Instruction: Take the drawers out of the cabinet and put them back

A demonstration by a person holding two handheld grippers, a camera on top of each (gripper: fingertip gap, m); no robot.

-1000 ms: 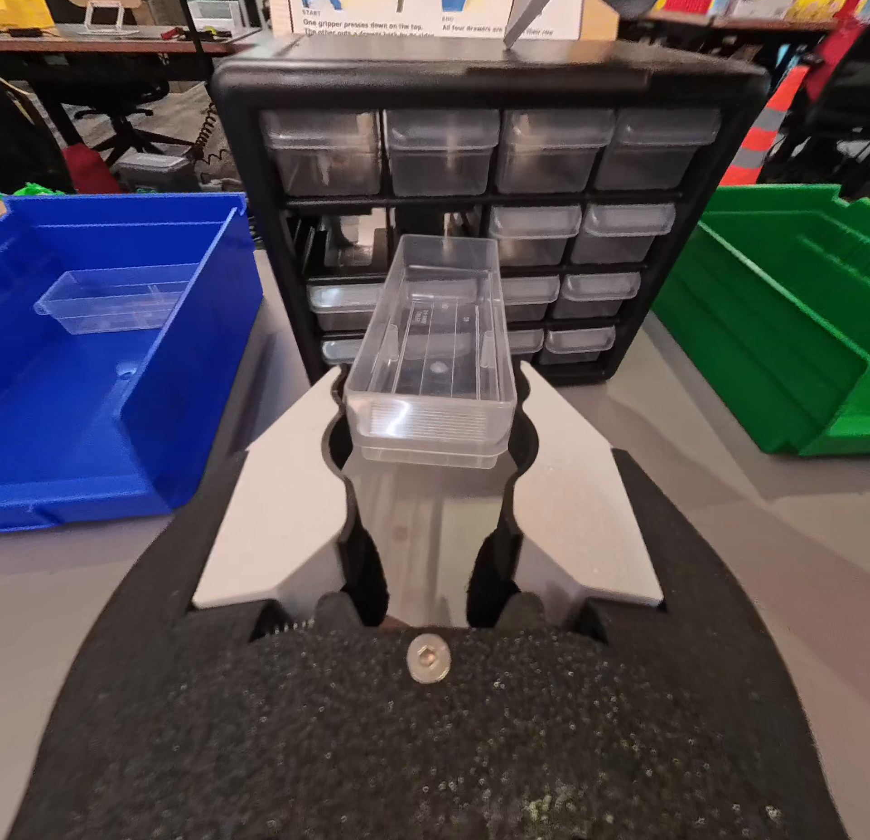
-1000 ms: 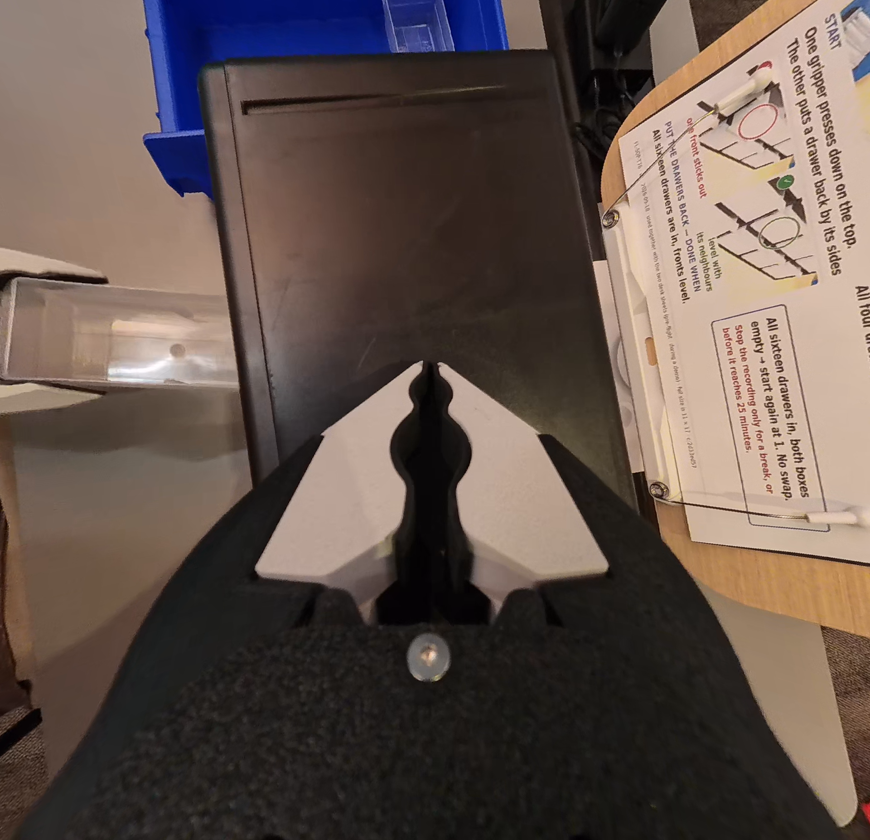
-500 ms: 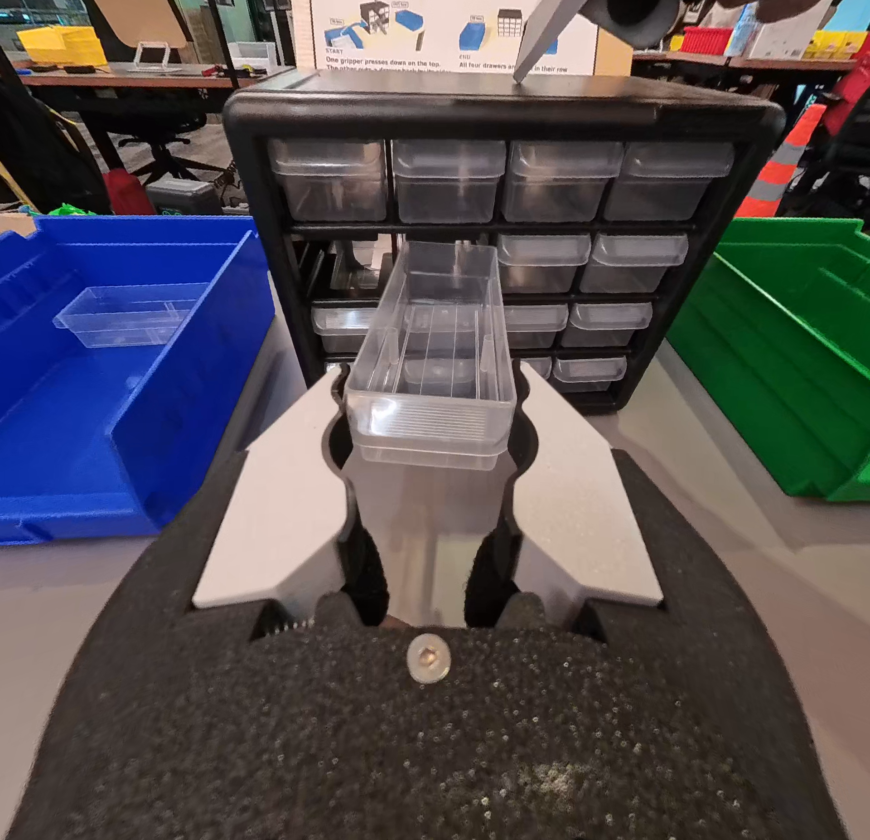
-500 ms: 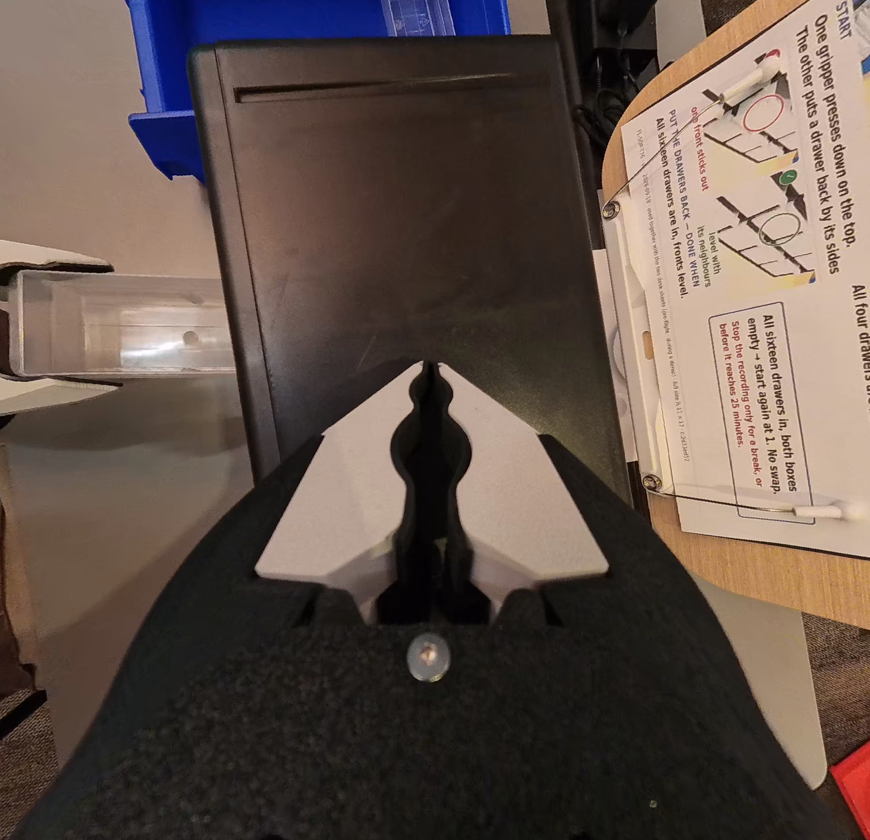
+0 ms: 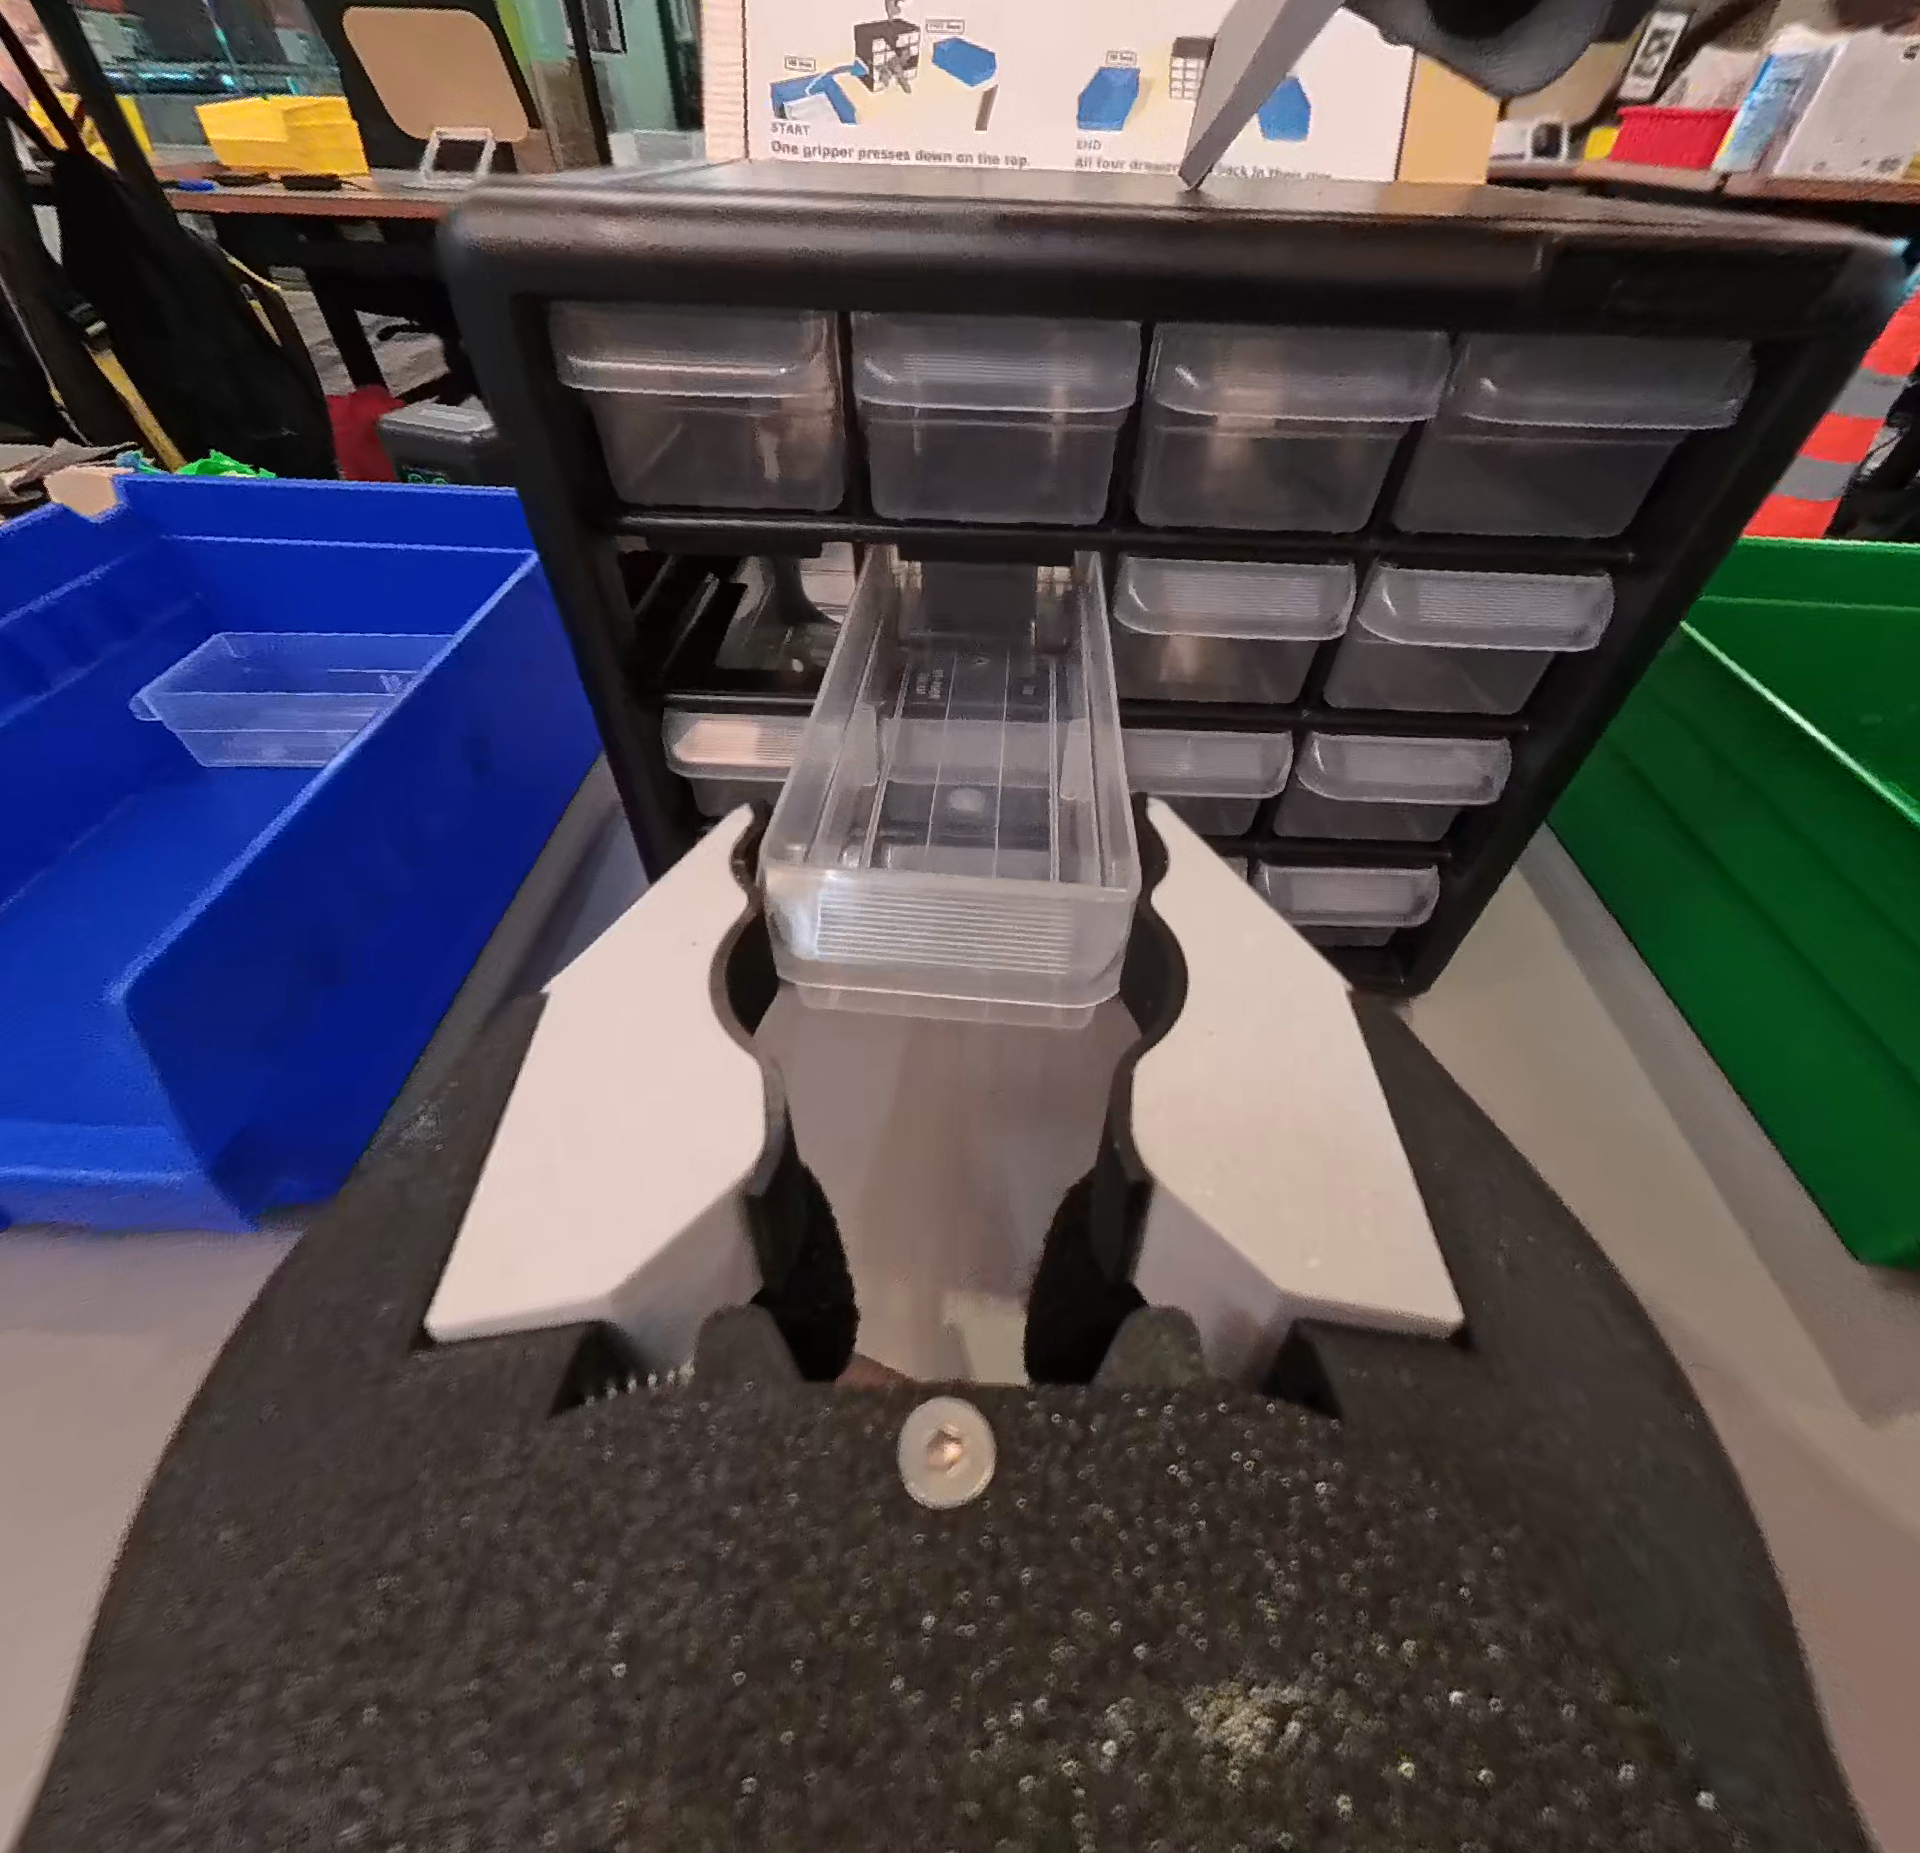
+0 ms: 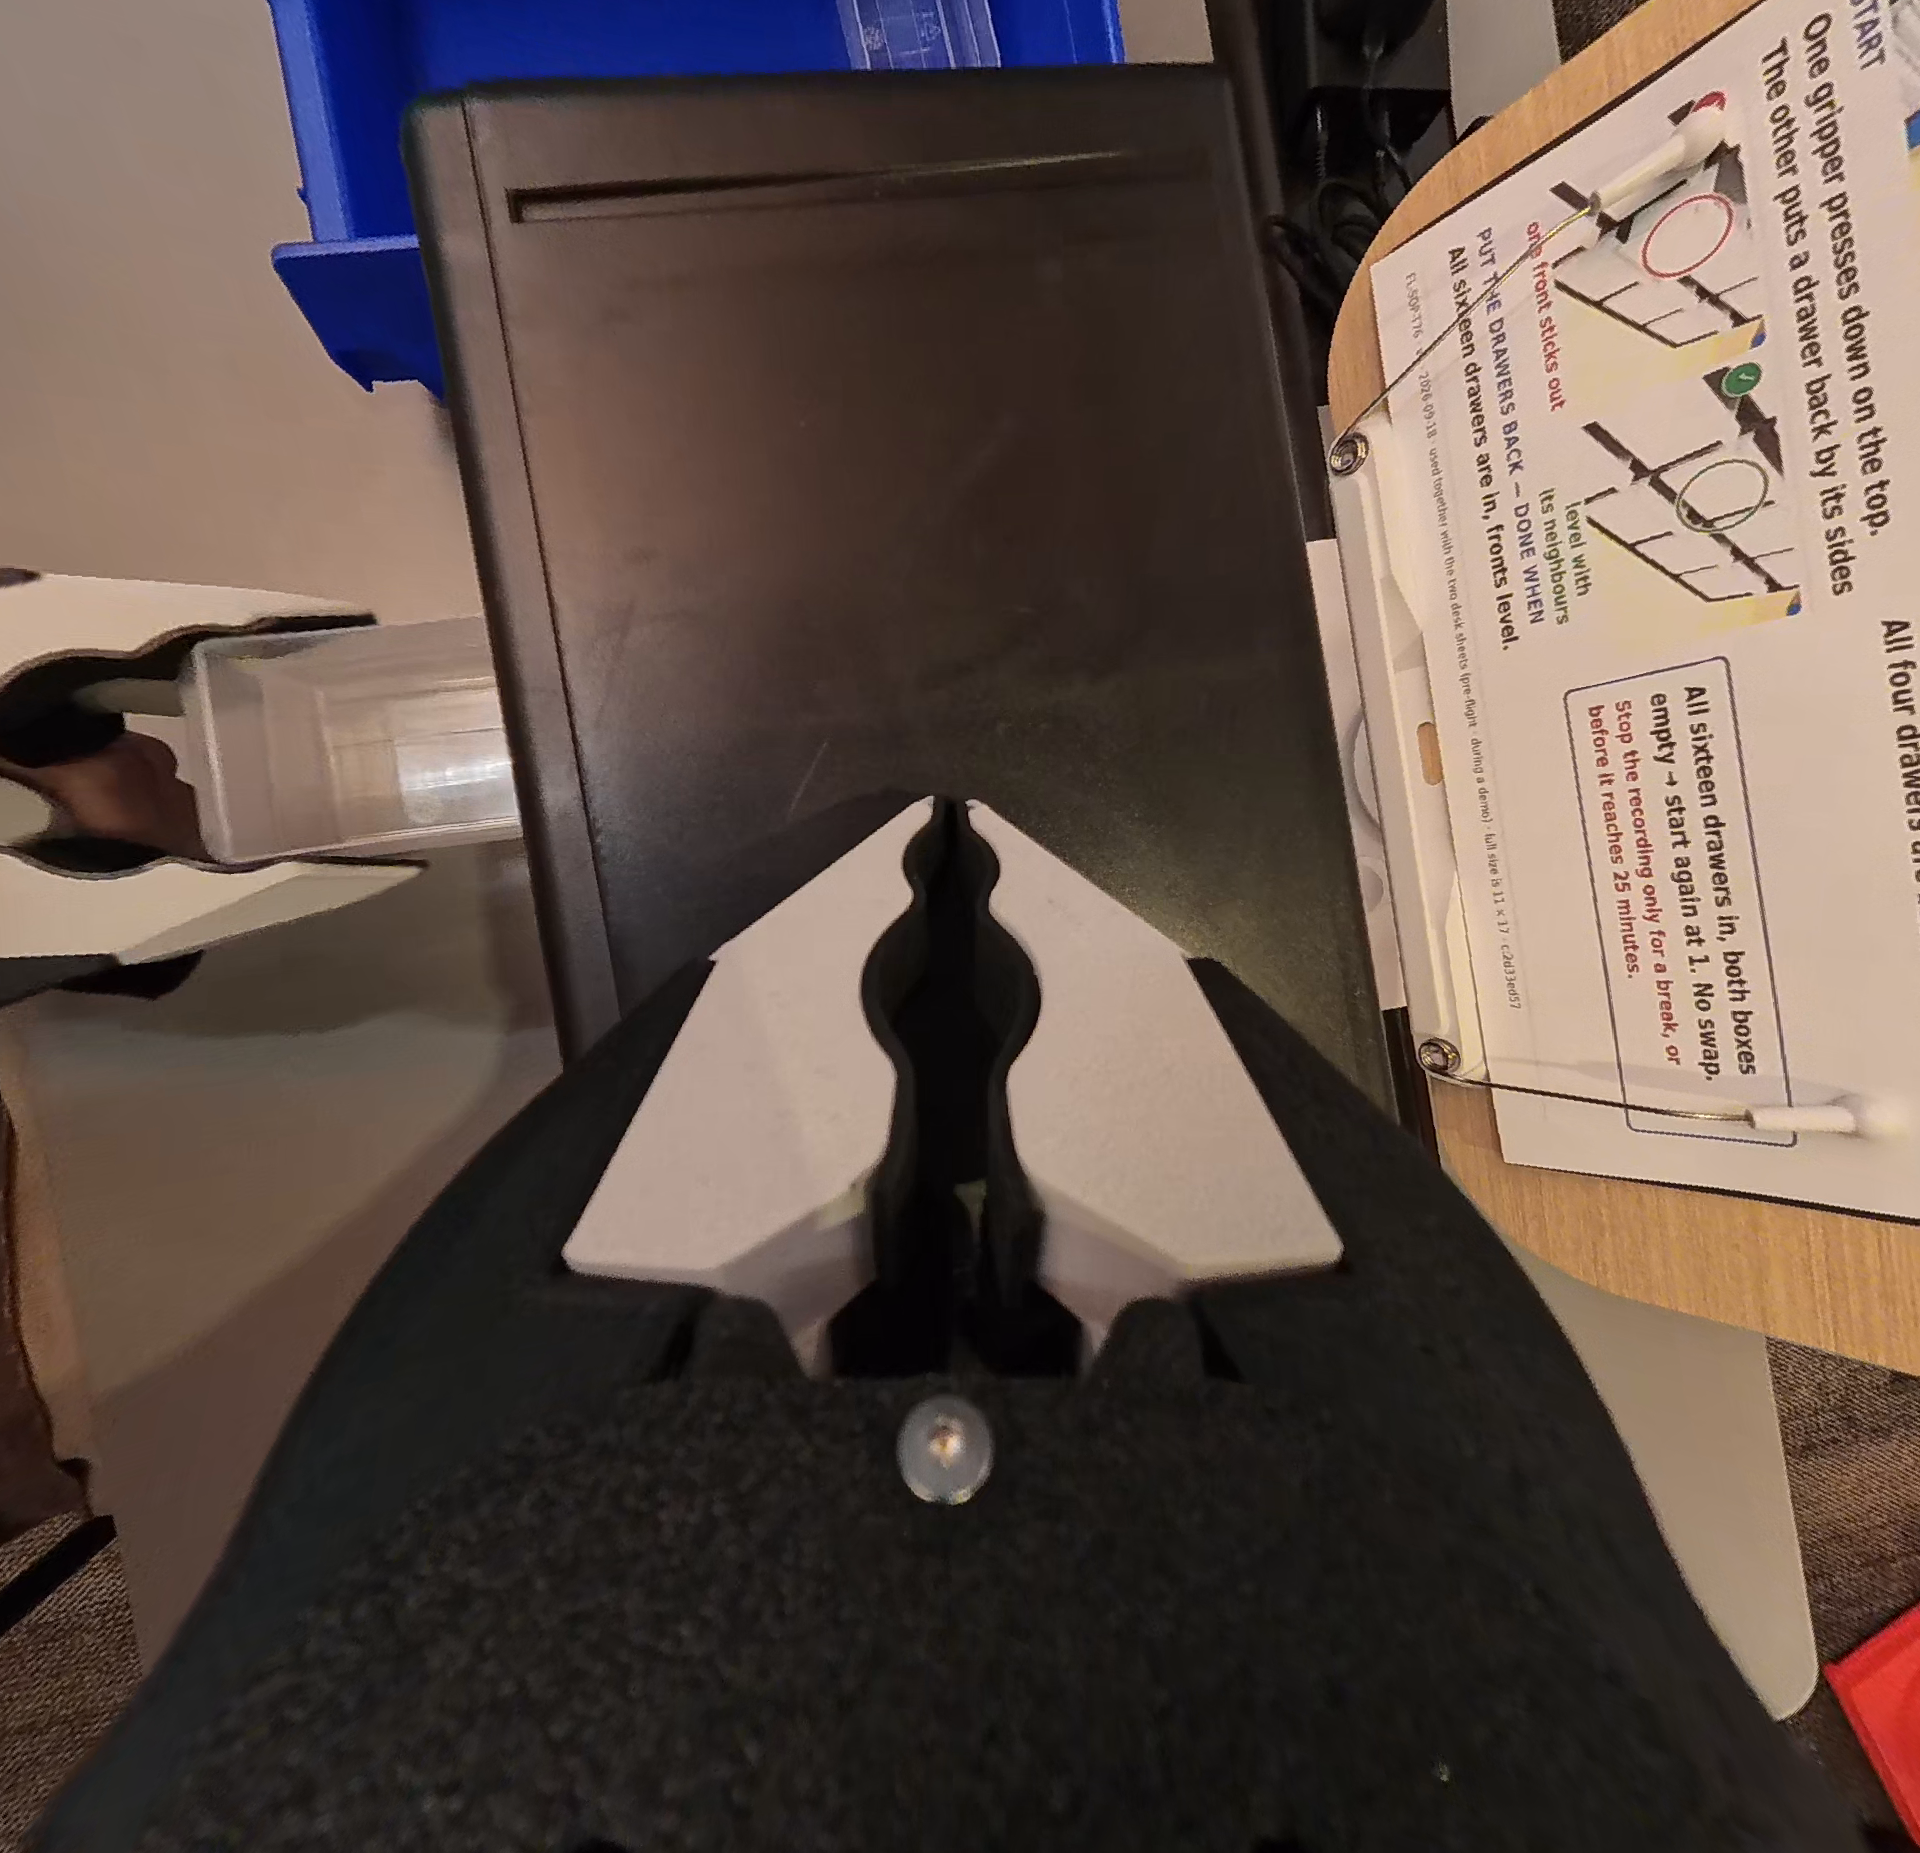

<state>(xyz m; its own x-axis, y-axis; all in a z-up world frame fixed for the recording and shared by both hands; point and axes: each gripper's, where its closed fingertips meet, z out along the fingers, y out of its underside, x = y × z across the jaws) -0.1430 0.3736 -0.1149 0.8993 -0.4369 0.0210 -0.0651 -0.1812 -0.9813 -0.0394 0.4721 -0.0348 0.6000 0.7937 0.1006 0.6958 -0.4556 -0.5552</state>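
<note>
Left gripper [image 5: 951, 894]: clamped on the sides of a clear drawer [image 5: 951, 795], its far end inside the second-row slot of the black cabinet [image 5: 1039, 245].
Right gripper [image 6: 948, 811]: fingers together, tips on the cabinet top.
Surroundings: blue bin [image 5: 260, 920] at 9 o'clock holding a spare drawer [image 5: 281, 697]; green bin [image 5: 1766, 868] at 3 o'clock.

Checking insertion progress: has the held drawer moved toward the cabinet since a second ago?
Yes. The drawer in the left gripper has moved forward; its far end now sits inside the cabinet second-row opening, where earlier it was short of it.
</note>
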